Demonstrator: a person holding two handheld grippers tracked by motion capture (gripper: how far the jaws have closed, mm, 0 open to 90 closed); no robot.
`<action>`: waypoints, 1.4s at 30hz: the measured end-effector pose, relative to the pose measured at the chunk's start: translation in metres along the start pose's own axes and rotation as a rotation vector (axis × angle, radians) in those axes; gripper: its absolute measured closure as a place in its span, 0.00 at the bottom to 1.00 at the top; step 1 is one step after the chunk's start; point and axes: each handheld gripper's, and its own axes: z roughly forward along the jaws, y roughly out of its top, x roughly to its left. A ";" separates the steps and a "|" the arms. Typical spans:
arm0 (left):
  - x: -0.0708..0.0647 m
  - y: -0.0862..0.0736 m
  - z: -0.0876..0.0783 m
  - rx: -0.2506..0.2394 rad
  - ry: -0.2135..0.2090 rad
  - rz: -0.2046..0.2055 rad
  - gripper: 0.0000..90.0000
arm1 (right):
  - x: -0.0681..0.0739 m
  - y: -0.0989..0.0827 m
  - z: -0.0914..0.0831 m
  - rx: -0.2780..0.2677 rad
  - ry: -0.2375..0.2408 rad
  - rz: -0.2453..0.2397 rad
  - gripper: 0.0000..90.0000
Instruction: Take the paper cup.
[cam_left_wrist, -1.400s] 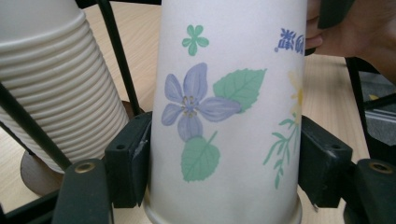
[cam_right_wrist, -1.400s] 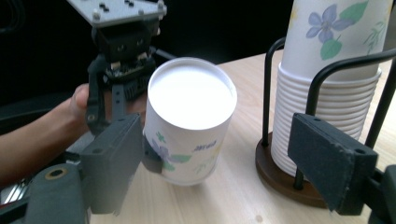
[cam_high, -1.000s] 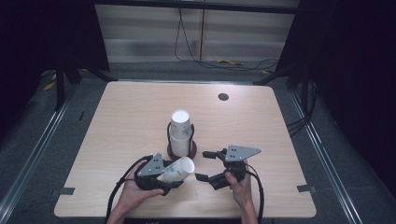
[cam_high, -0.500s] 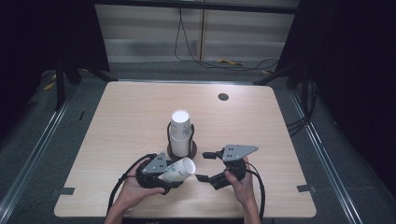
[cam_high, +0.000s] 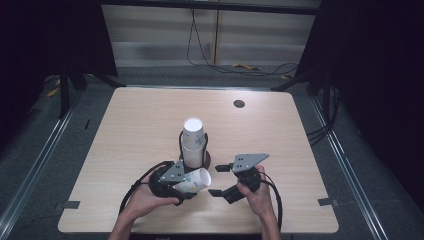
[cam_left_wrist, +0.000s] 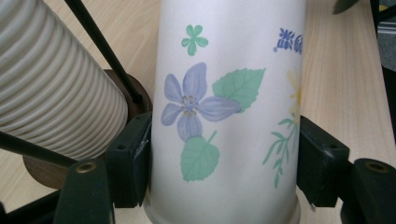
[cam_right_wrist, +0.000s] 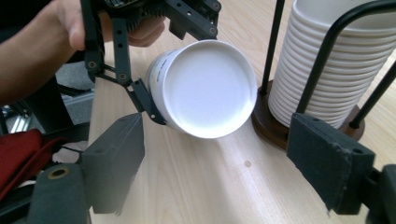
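Observation:
A white paper cup (cam_high: 200, 177) printed with flowers lies on its side, and my left gripper (cam_high: 186, 182) is shut on it. In the left gripper view both pads press the cup's wall (cam_left_wrist: 224, 116) from the sides. The cup's flat white bottom (cam_right_wrist: 205, 88) faces my right gripper (cam_right_wrist: 215, 172). That gripper (cam_high: 218, 180) is open and level, a short way from the cup. Its jaws have just been closing a little, with nothing between them. Behind the cup, a stack of ribbed white cups (cam_high: 193, 142) stands in a black wire holder on a round brown base (cam_right_wrist: 268, 123).
The stack (cam_left_wrist: 51, 93) is just to the left of the held cup, and its wire posts (cam_right_wrist: 273, 42) are close to the cup's bottom. The wooden table (cam_high: 300, 145) has a dark round grommet (cam_high: 239, 104) at the far right. Cables lie on the floor behind the table.

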 end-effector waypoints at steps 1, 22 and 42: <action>0.000 0.000 0.001 0.009 0.000 0.003 0.34 | 0.000 0.001 0.000 0.008 -0.001 -0.002 0.21; 0.000 0.006 0.005 0.121 -0.006 0.044 0.34 | -0.004 0.011 0.015 0.199 0.022 -0.025 0.17; -0.004 0.006 0.009 0.156 -0.003 0.064 0.33 | -0.005 0.024 0.035 0.366 0.072 -0.049 0.19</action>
